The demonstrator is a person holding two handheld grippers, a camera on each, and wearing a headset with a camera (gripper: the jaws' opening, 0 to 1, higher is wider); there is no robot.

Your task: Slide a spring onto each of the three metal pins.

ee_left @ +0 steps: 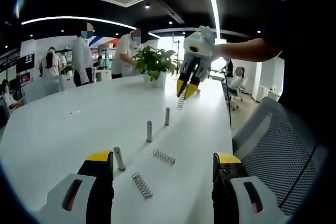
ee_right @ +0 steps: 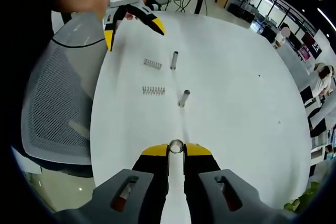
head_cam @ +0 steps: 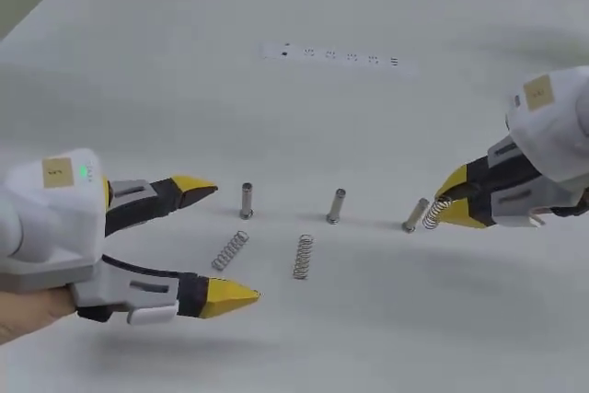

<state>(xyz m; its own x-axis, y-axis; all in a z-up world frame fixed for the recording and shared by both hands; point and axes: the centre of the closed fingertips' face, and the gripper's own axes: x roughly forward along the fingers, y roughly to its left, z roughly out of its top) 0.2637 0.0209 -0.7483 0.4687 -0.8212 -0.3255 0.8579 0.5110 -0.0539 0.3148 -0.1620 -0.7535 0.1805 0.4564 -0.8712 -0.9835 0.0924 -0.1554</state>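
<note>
White tabletop [head_cam: 368,117] carries three metal pins in a row that runs from 9 to 3 o'clock in the head view: the left pin [head_cam: 247,201], the middle pin [head_cam: 336,206] and the right pin [head_cam: 415,214]. All three stand on end, and the right one looks tilted.

On the 6 o'clock side of the row two springs lie flat on the tabletop. The left spring [head_cam: 230,250] lies at 6 o'clock of the left pin, and the middle spring [head_cam: 303,257] at 7 o'clock of the middle pin. Neither touches a pin.

The right gripper [head_cam: 451,198] comes in from 3 o'clock. Its yellow-tipped fingers [head_cam: 465,181] are pressed together, pinching the third spring [head_cam: 434,213] by one end. That spring's free end hangs just beside the top of the right pin; whether the two touch cannot be told. In the right gripper view the spring shows end-on as a small ring between the tips.

The left gripper [head_cam: 230,242] sits at 8 o'clock with its fingers spread wide and nothing between them; the left spring lies on the tabletop under the gap.

In the left gripper view an open office lies beyond the tabletop, with people [ee_left: 81,56] standing, a potted plant [ee_left: 155,64] and a mesh chair [ee_left: 273,145].
</note>
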